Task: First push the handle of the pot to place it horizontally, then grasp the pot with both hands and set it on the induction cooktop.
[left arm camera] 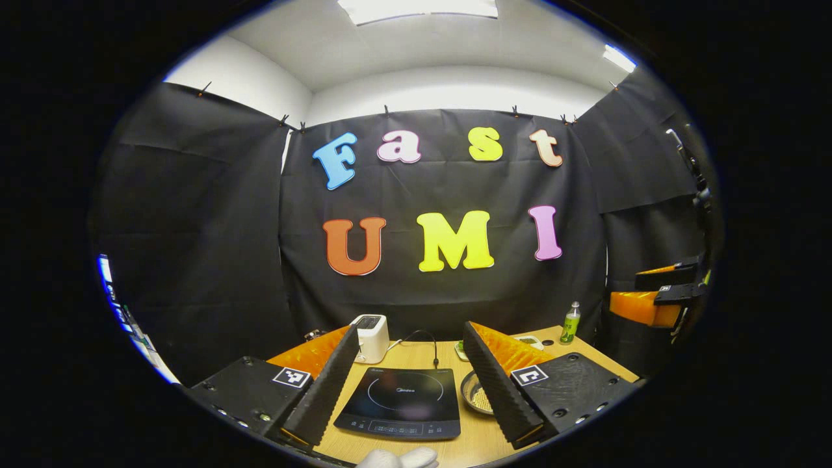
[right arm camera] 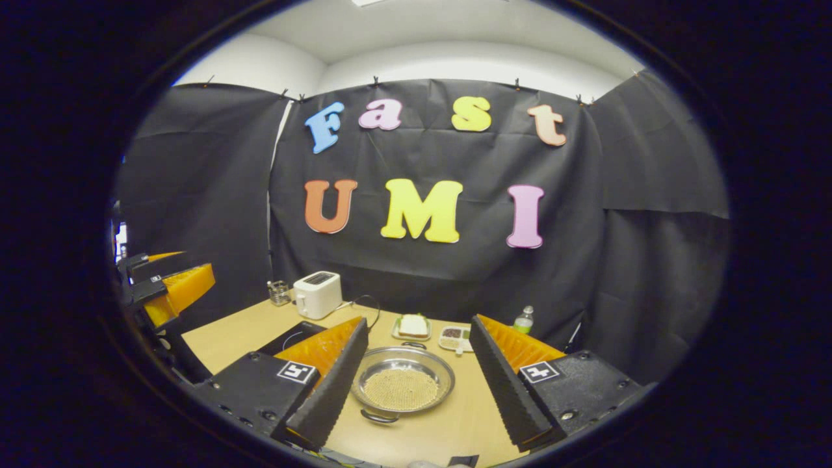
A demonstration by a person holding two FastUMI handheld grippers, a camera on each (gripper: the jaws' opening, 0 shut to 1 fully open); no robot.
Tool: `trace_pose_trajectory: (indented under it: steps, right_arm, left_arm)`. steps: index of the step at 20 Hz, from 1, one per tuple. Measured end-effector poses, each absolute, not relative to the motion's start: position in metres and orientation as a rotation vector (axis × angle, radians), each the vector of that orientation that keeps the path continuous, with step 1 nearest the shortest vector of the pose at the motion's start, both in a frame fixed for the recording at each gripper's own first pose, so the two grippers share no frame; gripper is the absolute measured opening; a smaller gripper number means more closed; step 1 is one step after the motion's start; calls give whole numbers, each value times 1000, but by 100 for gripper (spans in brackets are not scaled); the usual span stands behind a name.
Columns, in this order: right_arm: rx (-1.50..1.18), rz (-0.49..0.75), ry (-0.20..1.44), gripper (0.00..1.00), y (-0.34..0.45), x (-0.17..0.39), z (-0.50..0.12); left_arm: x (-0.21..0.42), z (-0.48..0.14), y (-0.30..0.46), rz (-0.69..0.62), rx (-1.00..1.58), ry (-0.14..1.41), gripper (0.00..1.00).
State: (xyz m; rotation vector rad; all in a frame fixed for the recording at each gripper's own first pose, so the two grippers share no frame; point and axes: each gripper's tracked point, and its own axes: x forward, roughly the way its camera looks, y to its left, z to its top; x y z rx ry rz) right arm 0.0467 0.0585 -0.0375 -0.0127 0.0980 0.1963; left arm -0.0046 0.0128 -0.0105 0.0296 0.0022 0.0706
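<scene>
Steel pot [right arm camera: 403,385] between wide-open, empty right claw [right arm camera: 416,383] fingers, left claw [left arm camera: 409,390] likewise open

Left gripper view: pot [left arm camera: 478,393] largely hidden behind a finger; white cloth [left arm camera: 398,459] cut off below. Right gripper view: cooktop [right arm camera: 286,339] mostly hidden; tray [right arm camera: 454,338] contents too small to identify.

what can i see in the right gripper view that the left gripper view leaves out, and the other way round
Right gripper view alone: the whole pot with its near handle, a plate of bread, a snack tray and a wire holder. Left gripper view alone: the cooktop's full glass face and a white cloth. Both share the toaster, the green bottle and the wooden table.
</scene>
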Motion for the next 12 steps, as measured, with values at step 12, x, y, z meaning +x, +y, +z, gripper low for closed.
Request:
trace_pose_trajectory:
  steps: [12]
  right_arm:
    - [-65, 557, 477, 76, 184, 97, -173]
  left_arm:
    - [-22, -30, 19, 175, 38, 20, 96]
